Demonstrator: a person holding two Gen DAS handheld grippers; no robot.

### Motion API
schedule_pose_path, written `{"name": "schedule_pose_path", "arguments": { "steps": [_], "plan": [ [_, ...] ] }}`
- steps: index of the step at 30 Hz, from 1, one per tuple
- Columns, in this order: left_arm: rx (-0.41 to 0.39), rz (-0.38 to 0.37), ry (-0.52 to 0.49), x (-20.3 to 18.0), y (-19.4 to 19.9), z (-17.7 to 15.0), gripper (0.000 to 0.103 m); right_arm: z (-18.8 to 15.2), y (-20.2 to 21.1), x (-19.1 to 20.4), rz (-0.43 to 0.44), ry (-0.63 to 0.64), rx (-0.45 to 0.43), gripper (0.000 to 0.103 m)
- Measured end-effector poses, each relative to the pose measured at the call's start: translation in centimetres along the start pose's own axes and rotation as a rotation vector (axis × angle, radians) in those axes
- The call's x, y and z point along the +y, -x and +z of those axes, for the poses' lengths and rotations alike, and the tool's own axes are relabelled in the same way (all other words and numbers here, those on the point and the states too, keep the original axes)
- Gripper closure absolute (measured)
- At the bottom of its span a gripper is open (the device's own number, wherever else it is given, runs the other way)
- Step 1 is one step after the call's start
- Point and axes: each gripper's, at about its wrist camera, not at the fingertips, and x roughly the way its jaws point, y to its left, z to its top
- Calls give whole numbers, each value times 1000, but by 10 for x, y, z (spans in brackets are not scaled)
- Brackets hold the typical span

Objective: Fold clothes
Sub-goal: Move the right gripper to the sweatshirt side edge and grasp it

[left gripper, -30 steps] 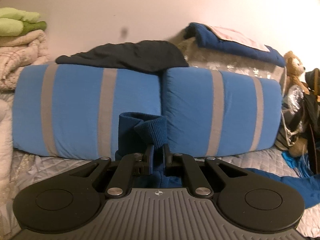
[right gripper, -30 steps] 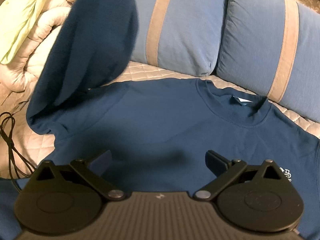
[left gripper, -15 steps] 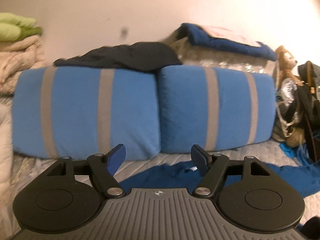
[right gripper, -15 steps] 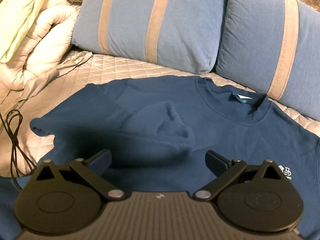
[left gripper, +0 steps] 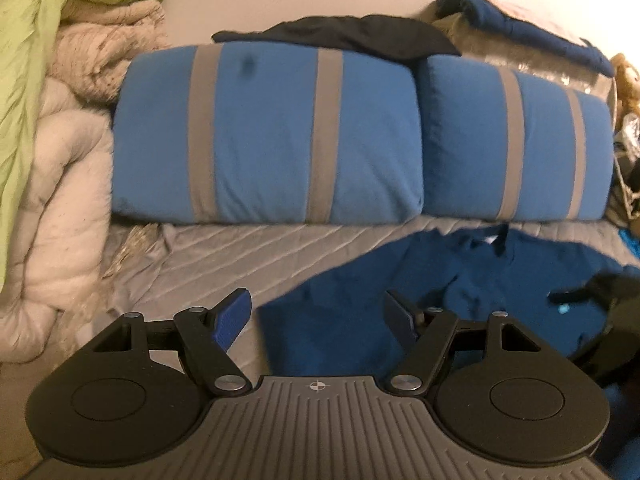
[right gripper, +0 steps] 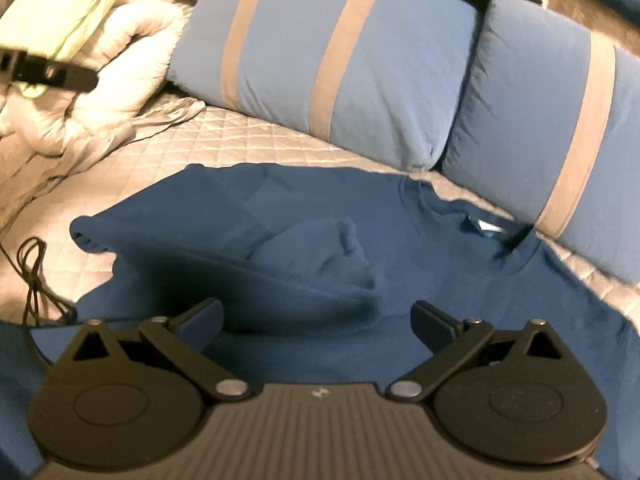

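A dark blue sweatshirt [right gripper: 420, 264] lies flat on the quilted bed, collar toward the pillows. Its left sleeve [right gripper: 312, 248] lies folded across the chest with the cuff bunched up. It also shows in the left wrist view [left gripper: 460, 280]. My left gripper [left gripper: 320, 316] is open and empty, above the sweatshirt's left edge. My right gripper [right gripper: 316, 320] is open and empty, low over the sweatshirt's lower chest. Part of the left gripper [right gripper: 48, 72] shows at the right wrist view's upper left. The right gripper [left gripper: 600, 292] appears blurred at the left wrist view's right edge.
Two blue pillows with grey stripes [left gripper: 272, 132] [right gripper: 332, 56] stand behind the sweatshirt. Pale quilts and a green blanket [left gripper: 48, 120] are piled at the left. A black cable [right gripper: 36, 276] lies on the bed at the left. Dark clothes [left gripper: 348, 36] lie on the pillows.
My left gripper let go of the sleeve cuff, which dropped folded across the chest. The left gripper then moved left and tilted down. The right gripper stayed open, shifting slightly.
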Motion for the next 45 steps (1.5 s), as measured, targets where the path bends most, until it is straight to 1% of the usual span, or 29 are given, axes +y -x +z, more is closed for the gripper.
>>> {"name": "schedule_pose_path", "arguments": {
  "steps": [3,6,9,11,14,19,22,26,27,29,31,33,37,42,43,45],
  "plan": [
    [14,5,4,8,1,-11,31,-1,4,1,7,63,-8,0],
    [16,0,29,16,4,-22,31,-2,8,1,14,126,-16,2],
    [13,0,36,21,7,-32,31,-5,13,7,51,281,-42,3],
    [14,2,33,23,8,-38,31,-6,13,9,48,364,-49,5],
    [13,3,32,26,11,-44,31,-5,7,9,45,473,-40,13],
    [13,8,40,32,16,-52,31,-1,-12,2,55,591,1,36],
    [13,13,45,36,18,-55,31,1,-23,-2,68,651,25,41],
    [17,22,72,43,18,-58,31,3,-37,-6,94,736,51,44],
    [19,25,80,44,18,-59,31,3,-40,-6,103,751,57,47],
    [22,35,83,46,17,-61,31,1,-41,-5,115,772,64,58],
    [26,44,80,48,17,-63,31,-3,-35,-3,119,789,66,89],
    [31,48,73,49,15,-65,31,-7,-29,0,123,806,68,94],
    [45,56,71,53,14,-69,31,-15,-17,5,131,840,71,97],
    [51,66,77,55,14,-70,31,-27,-2,12,154,890,82,95],
    [51,66,79,55,14,-71,31,-29,0,13,153,899,80,78],
    [52,67,82,55,15,-71,31,-29,0,15,131,908,68,70]
  ]
}}
